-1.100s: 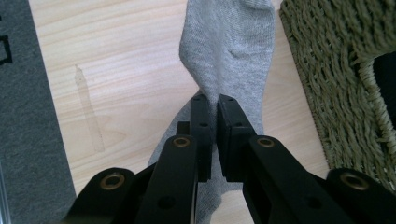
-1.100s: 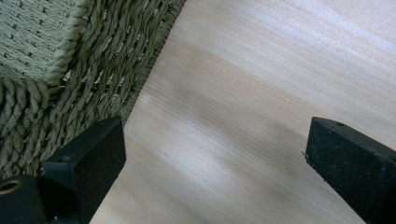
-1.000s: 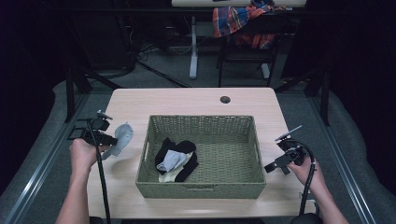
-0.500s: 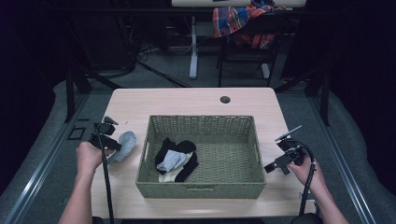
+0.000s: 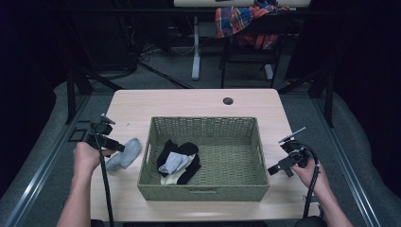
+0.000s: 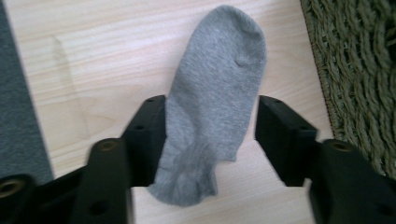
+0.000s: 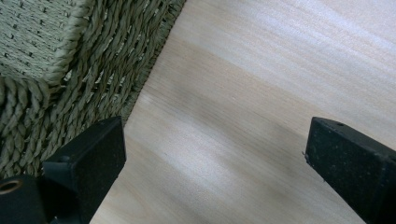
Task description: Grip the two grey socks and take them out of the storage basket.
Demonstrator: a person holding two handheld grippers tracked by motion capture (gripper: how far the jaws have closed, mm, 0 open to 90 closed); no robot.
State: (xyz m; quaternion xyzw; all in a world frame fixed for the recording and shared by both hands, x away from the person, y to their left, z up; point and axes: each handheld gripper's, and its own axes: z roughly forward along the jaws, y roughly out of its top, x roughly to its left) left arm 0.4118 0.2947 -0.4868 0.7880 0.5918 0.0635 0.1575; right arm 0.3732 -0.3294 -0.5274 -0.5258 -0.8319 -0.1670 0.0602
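Sock (image 6: 215, 93) first: the grey one lies flat on the wooden table (image 5: 189, 101), just left of the woven basket (image 5: 205, 124), toe pointing away from me in the left gripper view. My left gripper (image 6: 210, 135) has just been opening, and the sock sits between its jaws, brushing the left pad while a clear gap shows on the right, so nothing is pinched. In the high view that gripper (image 5: 117, 146) rests over the sock's (image 5: 125, 153) near end, close to the table's left edge. My right gripper (image 7: 215, 154) has its jaws spread wide over bare wood, with the basket's wall (image 7: 70, 70) just beside the left jaw. Inside the basket, more socks (image 5: 178, 161), black, grey and pale, lie in a heap.
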